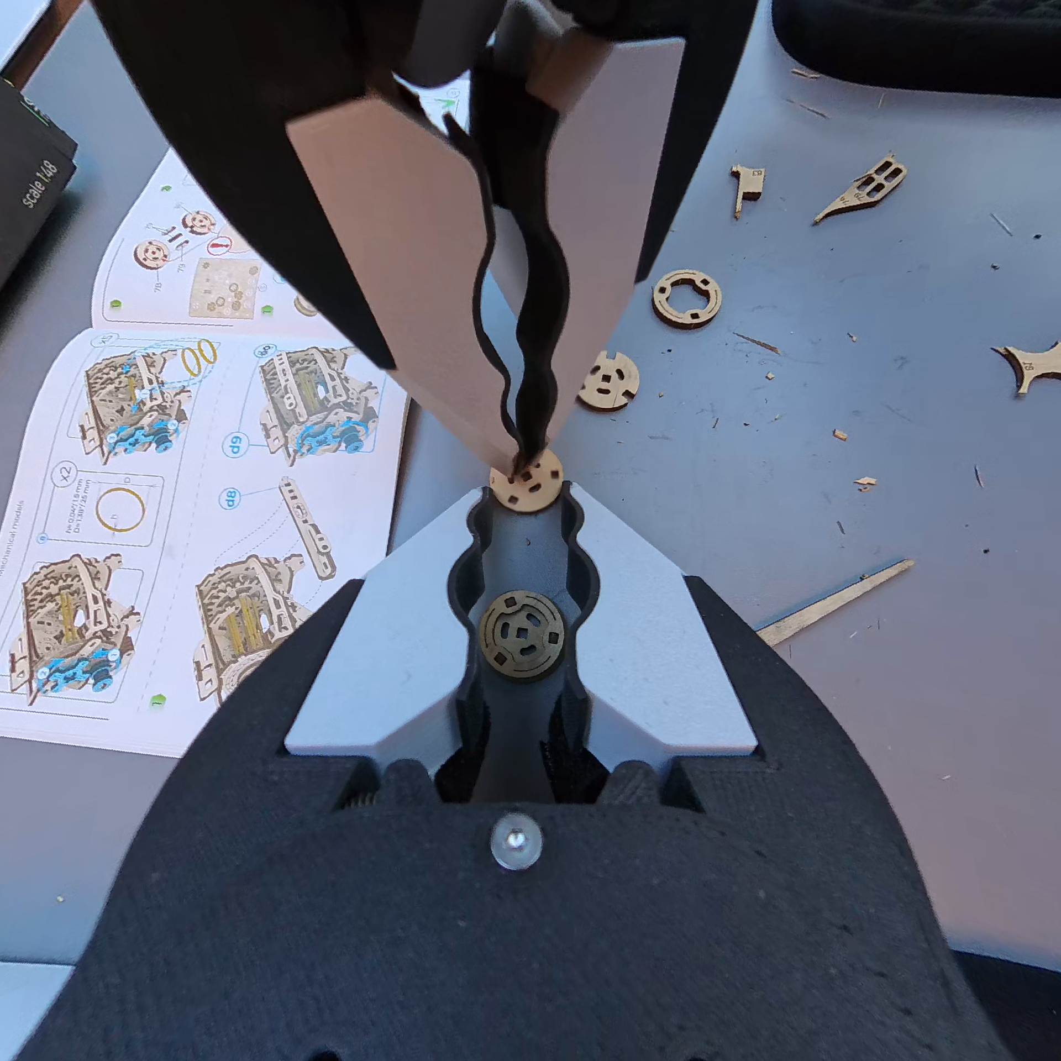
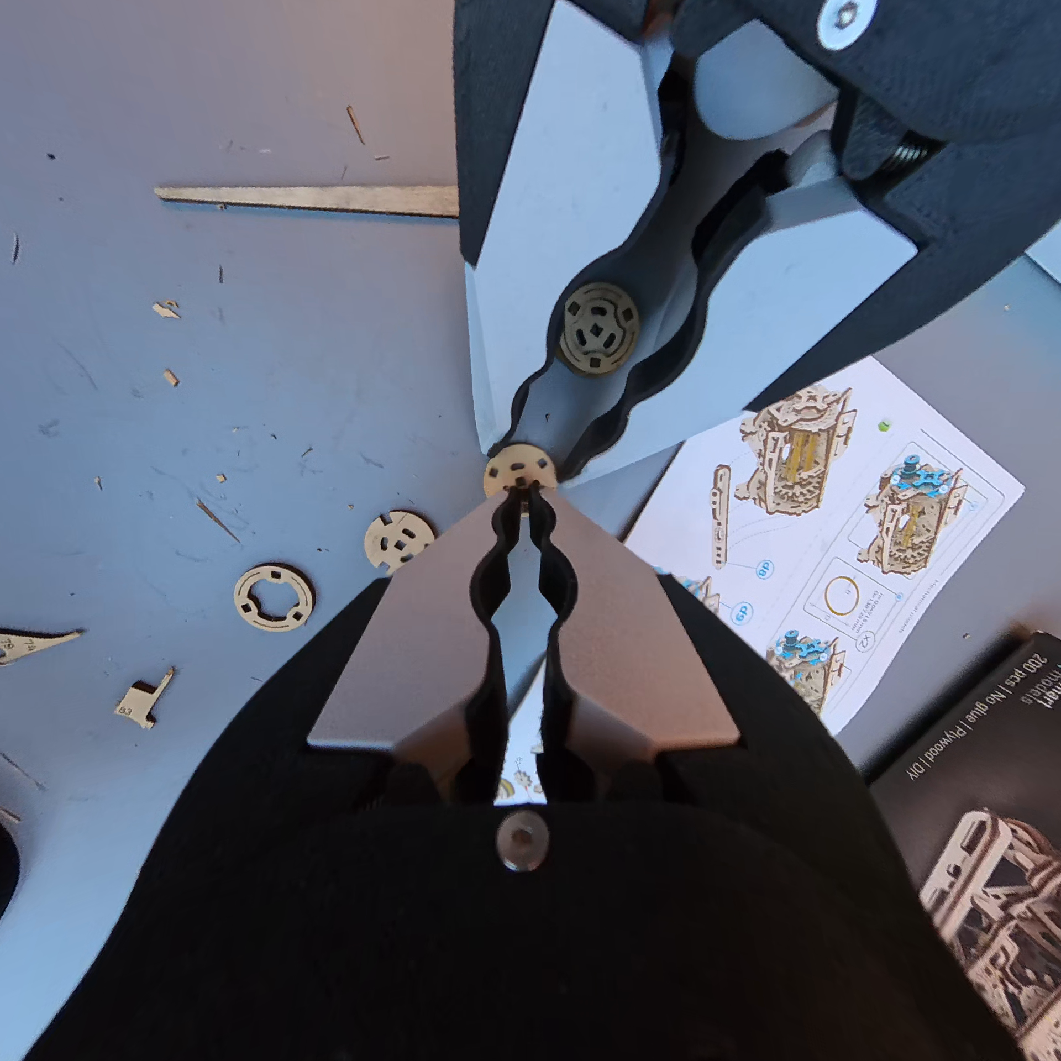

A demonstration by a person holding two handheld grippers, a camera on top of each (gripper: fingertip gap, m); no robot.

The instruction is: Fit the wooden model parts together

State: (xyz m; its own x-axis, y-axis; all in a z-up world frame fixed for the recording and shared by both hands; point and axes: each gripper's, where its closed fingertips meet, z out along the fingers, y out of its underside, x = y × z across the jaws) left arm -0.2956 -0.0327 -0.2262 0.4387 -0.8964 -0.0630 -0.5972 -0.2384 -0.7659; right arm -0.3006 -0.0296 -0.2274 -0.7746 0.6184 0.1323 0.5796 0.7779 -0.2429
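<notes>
My left gripper point(image 1: 527, 495) holds a small pale wooden disc point(image 1: 525, 488) with square holes by its rim, between the fingertips. My right gripper point(image 2: 521, 495) faces it and is pinched shut on a tiny wooden pin point(image 2: 523, 507), mostly hidden, with its tips touching the disc's point(image 2: 519, 472) centre. In the left wrist view the right gripper point(image 1: 519, 459) comes down from the top. In the right wrist view the left gripper point(image 2: 528, 462) comes from the top. A darker slotted wooden disc point(image 1: 522, 634) lies on the grey table under the left gripper's fingers, and it also shows in the right wrist view point(image 2: 597, 330).
Loose parts lie on the table point(image 1: 804, 459): a wooden ring point(image 1: 686, 298), a notched disc point(image 1: 608, 382), a long thin strip point(image 1: 832, 603), small offcuts point(image 1: 867, 186) and chips. An open instruction booklet point(image 1: 172, 488) and a black box point(image 2: 976, 804) lie beyond the right gripper's side. Less than 4 cm separates the two grippers' tips.
</notes>
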